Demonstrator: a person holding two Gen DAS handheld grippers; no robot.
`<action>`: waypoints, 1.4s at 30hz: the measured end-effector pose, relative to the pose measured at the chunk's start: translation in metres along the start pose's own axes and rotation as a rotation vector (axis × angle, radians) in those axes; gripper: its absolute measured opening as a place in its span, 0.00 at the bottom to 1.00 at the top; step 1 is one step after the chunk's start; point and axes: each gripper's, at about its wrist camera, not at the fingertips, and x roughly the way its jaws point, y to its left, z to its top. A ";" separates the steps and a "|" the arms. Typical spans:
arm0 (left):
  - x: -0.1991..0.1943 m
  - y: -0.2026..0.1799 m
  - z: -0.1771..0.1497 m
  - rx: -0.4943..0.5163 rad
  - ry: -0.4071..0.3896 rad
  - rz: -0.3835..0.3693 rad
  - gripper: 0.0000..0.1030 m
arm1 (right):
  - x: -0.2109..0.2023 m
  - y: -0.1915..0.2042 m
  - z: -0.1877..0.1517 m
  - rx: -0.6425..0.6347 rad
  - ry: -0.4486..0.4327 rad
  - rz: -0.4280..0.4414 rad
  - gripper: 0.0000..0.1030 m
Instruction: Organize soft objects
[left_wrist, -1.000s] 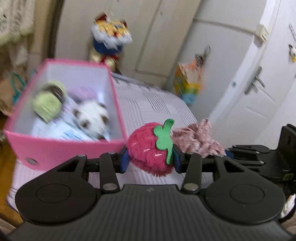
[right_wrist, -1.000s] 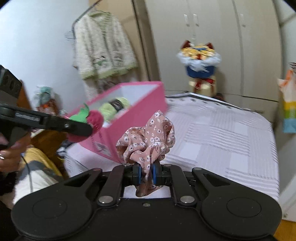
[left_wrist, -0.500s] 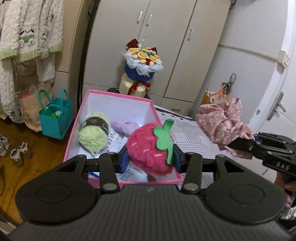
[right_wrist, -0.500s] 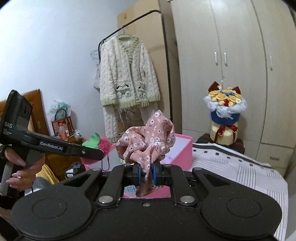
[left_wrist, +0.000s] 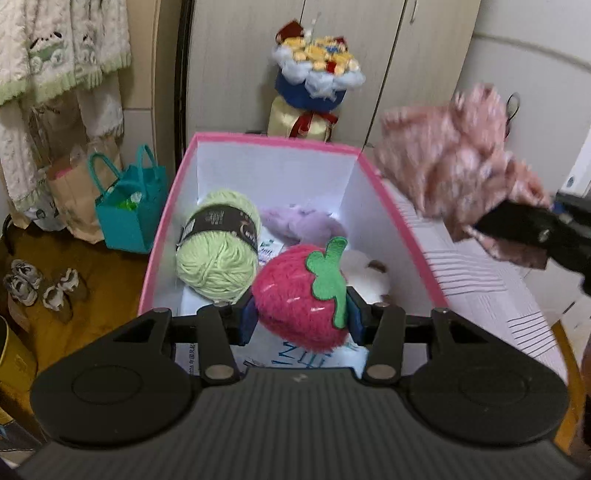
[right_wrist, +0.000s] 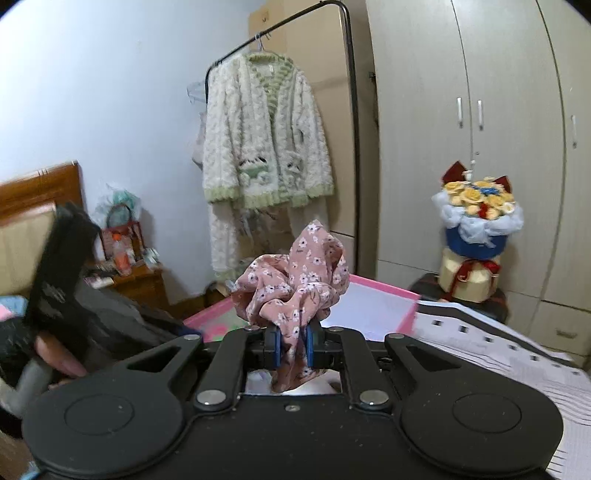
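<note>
The left gripper (left_wrist: 299, 320) has its fingers part open, clamped on the strawberry (left_wrist: 295, 299), which hangs over the near end of the pink box (left_wrist: 402, 236); the right gripper (right_wrist: 291, 350) has its fingers nearly closed, pinching the floral cloth (right_wrist: 295, 280) beside the box. A second ago the strawberry was beside the box, not above it, and the cloth was lower
</note>
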 end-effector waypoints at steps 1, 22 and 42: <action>0.008 -0.001 0.000 0.001 0.020 0.019 0.45 | 0.006 0.001 0.000 -0.025 0.012 0.007 0.15; 0.019 0.000 -0.002 -0.024 0.078 -0.045 0.64 | 0.102 -0.031 -0.006 0.009 0.214 0.080 0.47; -0.068 -0.064 -0.032 0.082 -0.046 -0.099 0.81 | -0.044 -0.023 -0.012 0.082 0.071 -0.147 0.59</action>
